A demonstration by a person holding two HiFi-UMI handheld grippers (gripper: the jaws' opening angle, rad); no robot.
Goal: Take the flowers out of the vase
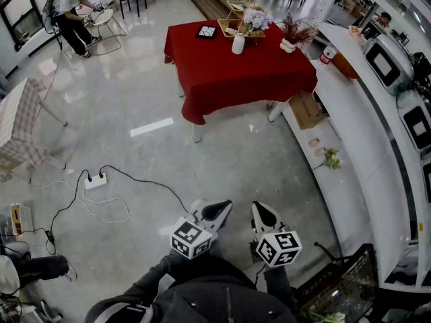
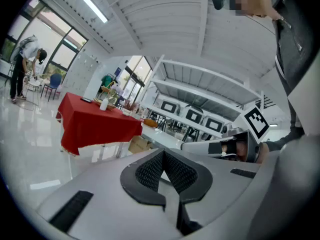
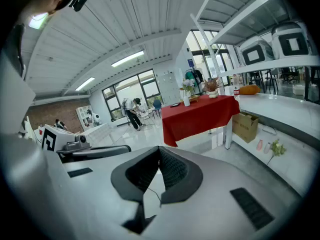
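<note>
A white vase (image 1: 238, 44) with pale flowers (image 1: 255, 20) stands on the red-clothed table (image 1: 229, 73) far across the room. It also shows small in the left gripper view as the vase (image 2: 104, 104) and in the right gripper view as the vase (image 3: 186, 101). My left gripper (image 1: 219, 210) and right gripper (image 1: 264, 214) hang side by side close to my body, well short of the table. The left gripper (image 2: 163, 154) and the right gripper (image 3: 159, 149) are both shut with nothing between the pads.
A long white counter (image 1: 357, 133) runs down the right, with a cardboard box (image 1: 306, 108) and a loose flower sprig (image 1: 331, 158) at its foot. A power strip with cables (image 1: 95, 180) lies on the floor to the left. A person (image 1: 71, 12) bends at the far left.
</note>
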